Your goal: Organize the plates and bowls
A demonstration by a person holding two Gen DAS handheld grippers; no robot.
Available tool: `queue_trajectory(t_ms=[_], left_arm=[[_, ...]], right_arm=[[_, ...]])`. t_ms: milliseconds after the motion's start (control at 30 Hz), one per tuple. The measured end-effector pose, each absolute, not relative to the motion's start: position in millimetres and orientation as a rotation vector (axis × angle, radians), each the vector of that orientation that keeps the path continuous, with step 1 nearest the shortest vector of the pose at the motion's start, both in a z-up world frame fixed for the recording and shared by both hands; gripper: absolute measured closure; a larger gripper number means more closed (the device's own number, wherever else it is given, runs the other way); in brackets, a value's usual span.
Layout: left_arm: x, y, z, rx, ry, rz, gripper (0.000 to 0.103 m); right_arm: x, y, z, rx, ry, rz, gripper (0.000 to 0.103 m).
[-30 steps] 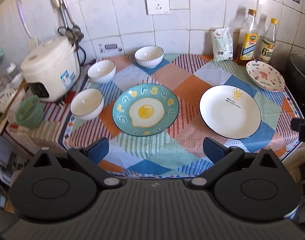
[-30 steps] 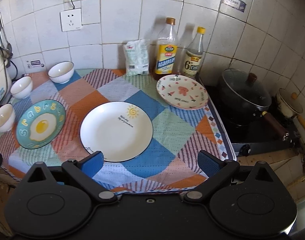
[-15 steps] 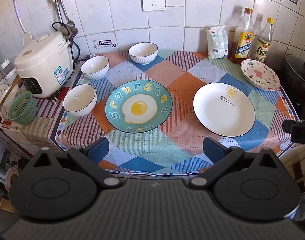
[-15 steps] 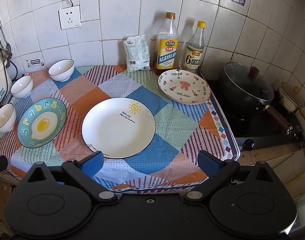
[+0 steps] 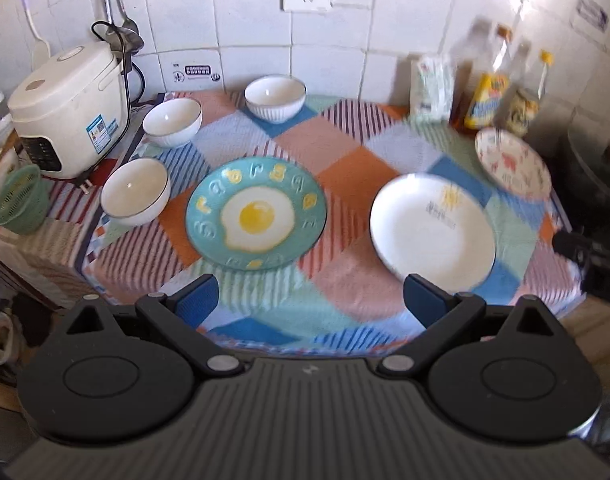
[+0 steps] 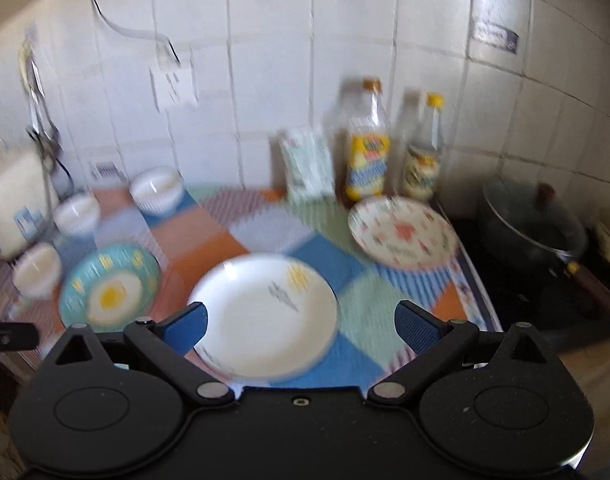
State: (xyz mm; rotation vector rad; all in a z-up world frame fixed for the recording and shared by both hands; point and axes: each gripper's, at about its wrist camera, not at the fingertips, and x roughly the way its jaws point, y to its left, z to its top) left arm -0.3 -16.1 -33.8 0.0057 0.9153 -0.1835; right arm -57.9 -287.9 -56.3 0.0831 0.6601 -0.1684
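Observation:
On the patchwork cloth lie a teal fried-egg plate (image 5: 256, 213) (image 6: 109, 287), a white plate with a sun (image 5: 432, 229) (image 6: 265, 312) and a pink patterned plate (image 5: 513, 163) (image 6: 403, 232) at the back right. Three white bowls (image 5: 135, 192) (image 5: 172, 121) (image 5: 275, 98) stand at the left and back. My left gripper (image 5: 311, 300) is open and empty, above the front edge before the teal plate. My right gripper (image 6: 301, 322) is open and empty, low over the white plate's near side.
A rice cooker (image 5: 67, 110) and a green basket (image 5: 19, 200) stand at the left. Two bottles (image 6: 367, 148) (image 6: 423, 152) and a bag (image 6: 307, 166) line the tiled wall. A lidded black pan (image 6: 533, 220) sits on the stove at the right.
Both grippers have moved forward toward the table; the right view tilted up and drew closer to the white plate. Both stay open and the dishes have not moved.

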Motion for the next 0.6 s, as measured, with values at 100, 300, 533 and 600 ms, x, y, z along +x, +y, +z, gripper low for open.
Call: queue_trajectory(t_ms=[100, 300, 533, 600], left_arm=[[18.3, -21.9, -31.3, -0.042, 0.908, -0.22, 0.004], [60.7, -54.5, -53.3, -0.012, 0.942, -0.276, 0.004], [99.3, -81.2, -106.5, -0.014, 1.029, -0.209, 0.004], [107.3, -88.4, -121.8, -0.03, 1.056, -0.249, 0.004]], right_arm=[[-45.7, -306.3, -56.3, 0.135, 0.627, -0.121, 0.005], [-5.6, -344.3, -87.3, 0.184, 0.739, -0.096, 0.013], [26.0, -374.8, -143.3, 0.282, 0.921, 0.008, 0.019], [33.4, -382.1, -156.0, 0.308, 0.945, 0.028, 0.019]])
